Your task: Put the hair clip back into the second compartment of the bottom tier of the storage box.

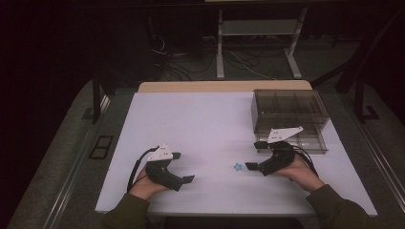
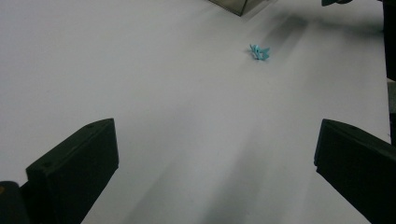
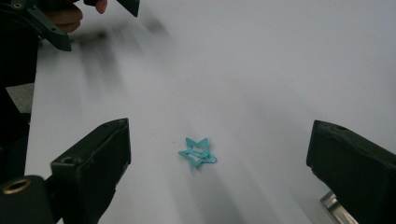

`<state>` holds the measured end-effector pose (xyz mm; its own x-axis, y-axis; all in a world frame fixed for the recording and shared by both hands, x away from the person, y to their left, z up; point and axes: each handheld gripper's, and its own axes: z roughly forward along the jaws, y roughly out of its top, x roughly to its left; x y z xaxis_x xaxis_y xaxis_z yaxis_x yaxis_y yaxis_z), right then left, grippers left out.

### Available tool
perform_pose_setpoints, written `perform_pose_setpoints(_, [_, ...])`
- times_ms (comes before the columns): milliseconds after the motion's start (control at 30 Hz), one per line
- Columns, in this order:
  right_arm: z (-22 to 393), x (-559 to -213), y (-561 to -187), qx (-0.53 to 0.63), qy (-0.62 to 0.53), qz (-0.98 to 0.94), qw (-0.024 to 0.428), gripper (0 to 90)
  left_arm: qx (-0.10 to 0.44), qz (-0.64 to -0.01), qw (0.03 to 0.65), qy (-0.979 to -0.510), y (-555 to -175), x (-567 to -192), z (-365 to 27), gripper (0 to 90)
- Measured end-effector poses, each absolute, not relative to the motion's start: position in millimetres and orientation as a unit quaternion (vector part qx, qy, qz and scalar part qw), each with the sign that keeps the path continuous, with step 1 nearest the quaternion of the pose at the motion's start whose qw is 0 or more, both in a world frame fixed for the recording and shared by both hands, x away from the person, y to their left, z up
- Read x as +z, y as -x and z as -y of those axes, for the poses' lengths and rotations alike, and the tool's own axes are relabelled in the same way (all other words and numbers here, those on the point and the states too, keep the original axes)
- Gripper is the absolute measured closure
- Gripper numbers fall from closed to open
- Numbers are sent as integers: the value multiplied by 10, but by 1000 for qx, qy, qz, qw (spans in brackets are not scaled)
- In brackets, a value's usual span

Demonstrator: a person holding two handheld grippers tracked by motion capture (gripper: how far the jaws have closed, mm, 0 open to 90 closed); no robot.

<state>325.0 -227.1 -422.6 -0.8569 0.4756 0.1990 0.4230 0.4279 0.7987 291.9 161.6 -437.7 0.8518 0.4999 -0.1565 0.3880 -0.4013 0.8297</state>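
Note:
A small teal star-shaped clip lies flat on the white table. My right gripper rests on the table just right of the clip, open and pointing left at it. In the right gripper view the clip sits between and a little ahead of the wide-open jaws, touching neither. My left gripper lies at the front left, open and empty, pointing right. In the left gripper view the clip is far ahead, beyond the spread jaws.
A clear smoky plastic box with several compartments stands at the table's back right, just behind the right hand; its corner reaches into the left gripper view. A tan strip edges the far side. Dark floor and cables lie beyond.

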Motion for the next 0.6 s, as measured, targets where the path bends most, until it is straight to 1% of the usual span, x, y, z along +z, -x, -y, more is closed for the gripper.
perform_pose_setpoints(333, [2219, -4232, -3297, 461, -260, -848, 28, 67, 59, -263, 477, -837, -2917, -4376, -1614, 0])
perform_pose_setpoints(367, [2218, -4233, -3298, 462, -256, -849, 26, 137, 58, -263, 477, -837, -2917, -4375, -1612, 0])
perform_pose_setpoints(500, [2205, -4236, -3305, 464, -255, -848, 25, 139, 57, -263, 477, -836, -2920, -4377, -1609, 0])
perform_pose_setpoints(600, [2178, -4232, -3325, 462, -250, -851, 22, 161, 57, -263, 478, -836, -2922, -4375, -1608, 0])
